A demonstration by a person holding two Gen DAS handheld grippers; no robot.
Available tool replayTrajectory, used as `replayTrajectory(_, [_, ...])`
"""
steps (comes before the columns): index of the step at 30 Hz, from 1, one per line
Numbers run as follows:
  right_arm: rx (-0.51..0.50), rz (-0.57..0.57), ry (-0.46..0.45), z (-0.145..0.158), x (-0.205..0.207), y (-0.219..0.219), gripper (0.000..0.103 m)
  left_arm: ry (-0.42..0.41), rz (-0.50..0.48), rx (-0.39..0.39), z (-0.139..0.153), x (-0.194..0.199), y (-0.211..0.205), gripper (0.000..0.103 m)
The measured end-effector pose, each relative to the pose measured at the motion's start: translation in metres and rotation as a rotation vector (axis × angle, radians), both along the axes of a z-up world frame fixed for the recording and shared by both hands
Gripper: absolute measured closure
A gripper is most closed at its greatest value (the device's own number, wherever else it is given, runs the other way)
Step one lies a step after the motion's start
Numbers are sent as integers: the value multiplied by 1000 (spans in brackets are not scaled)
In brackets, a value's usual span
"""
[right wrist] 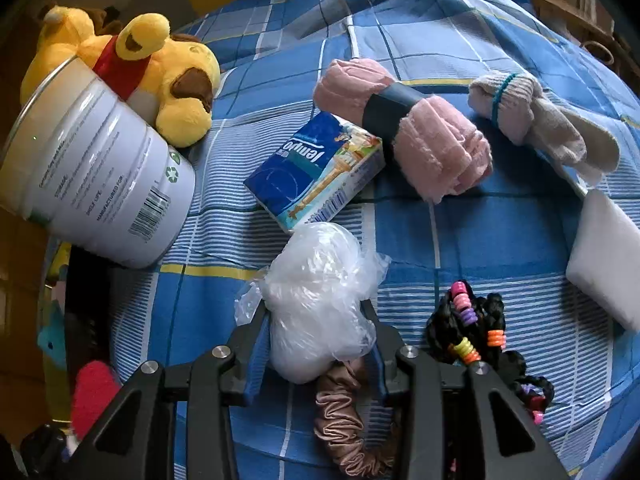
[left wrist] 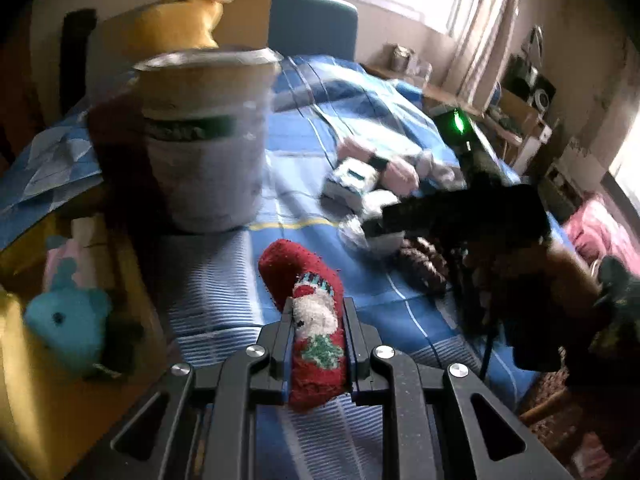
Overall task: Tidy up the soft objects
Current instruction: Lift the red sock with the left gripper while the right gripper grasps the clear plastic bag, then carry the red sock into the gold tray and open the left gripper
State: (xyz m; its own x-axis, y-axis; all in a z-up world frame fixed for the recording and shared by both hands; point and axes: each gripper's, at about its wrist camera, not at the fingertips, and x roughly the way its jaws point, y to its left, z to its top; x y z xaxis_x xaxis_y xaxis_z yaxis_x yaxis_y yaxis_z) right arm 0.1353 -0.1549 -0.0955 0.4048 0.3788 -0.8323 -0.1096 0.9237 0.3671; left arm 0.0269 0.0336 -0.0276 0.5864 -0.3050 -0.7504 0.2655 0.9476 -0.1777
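Note:
My left gripper [left wrist: 318,306] is shut on a red Christmas sock [left wrist: 304,276] with a Santa figure, held above the blue checked bedspread [left wrist: 360,92]. The sock also shows as a red blur [right wrist: 94,392] at the lower left of the right wrist view. My right gripper [right wrist: 316,308] points down at the bed, and its fingers press both sides of a clear plastic bag [right wrist: 316,280] of white stuffing. A white tub [right wrist: 100,176] stands at the left, with a yellow bear plush [right wrist: 172,76] behind it.
On the bedspread [right wrist: 500,232] lie a tissue pack [right wrist: 316,168], a pink cloth roll [right wrist: 440,152], a beige sock bundle [right wrist: 536,116], a white foam block [right wrist: 604,252], beaded black braids [right wrist: 472,328] and a satin scrunchie [right wrist: 340,420]. A blue whale plush [left wrist: 68,320] sits left of the bed.

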Motion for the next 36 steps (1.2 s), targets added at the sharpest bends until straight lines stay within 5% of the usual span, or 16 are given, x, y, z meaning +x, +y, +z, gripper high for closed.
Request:
replayTrajectory(14, [-38, 9, -20, 0, -2, 8, 62, -49, 416, -91, 40, -4, 166, 83])
replayTrajectory(21, [-74, 18, -33, 0, -1, 14, 62, 16, 551, -64, 17, 10, 228, 83])
replayTrajectory(30, [-49, 5, -25, 1, 0, 8, 60, 102, 579, -36, -23, 58, 246, 81])
replayTrajectory(34, [-45, -6, -30, 3, 1, 6, 59, 107, 579, -36, -29, 70, 249, 72])
replayTrajectory(36, [-40, -14, -31, 3, 1, 4, 58, 89, 591, -38, -26, 68, 249, 50])
